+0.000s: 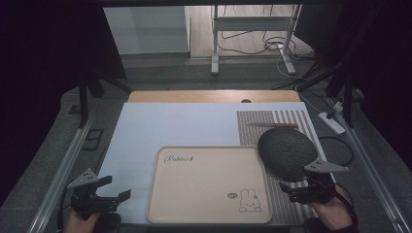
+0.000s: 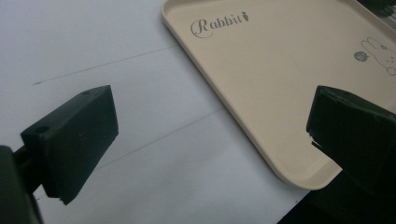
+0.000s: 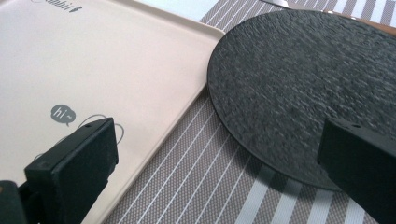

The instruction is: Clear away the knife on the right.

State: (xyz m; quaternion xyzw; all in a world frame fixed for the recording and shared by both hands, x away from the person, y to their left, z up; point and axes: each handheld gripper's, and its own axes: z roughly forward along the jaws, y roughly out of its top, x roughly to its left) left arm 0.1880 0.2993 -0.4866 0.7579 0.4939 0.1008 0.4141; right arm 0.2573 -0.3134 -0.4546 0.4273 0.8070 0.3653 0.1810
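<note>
- Right gripper (image 1: 295, 191) sits at the near right corner of the table, jaws spread wide w/ nothing between them. In the right gripper view, the dark round plate (image 3: 303, 88) is straight ahead and very close.
- Left gripper (image 1: 115, 189) at near left, jaws also apart and empty, over the white sheet (image 2: 93, 60), just beside the tray's near corner.
- Plate: lies flat on the striped mat (image 1: 257, 127), right of the tray (image 1: 209, 184); its left edge runs right up to the tray's right rim, looks touching or a hair apart, can't tell which.
- Tray: beige, shallow rim, "Rabbit" lettering and a bunny drawing inside. Nothing in it.
- Plate is bare too, no food or items on top.
- Knife (image 1: 272, 125) lies on the mat behind the plate, apart from it, orange-brown handle to the right.
- Risks, judging from here: plate is thin and lies flat, so a jaw prob. can't get under the rim easily; pushing down could make it skid on the mat.
- A one-edge pinch on a wide plate = heavy lever; it may tilt or slip out if grip is shallow.
- Sliding the plate back could bump the knife; sliding left could catch on the tray rim and shove the tray.
- Left gripper is close enough to nudge the tray corner if it swings in carelessly.
</note>
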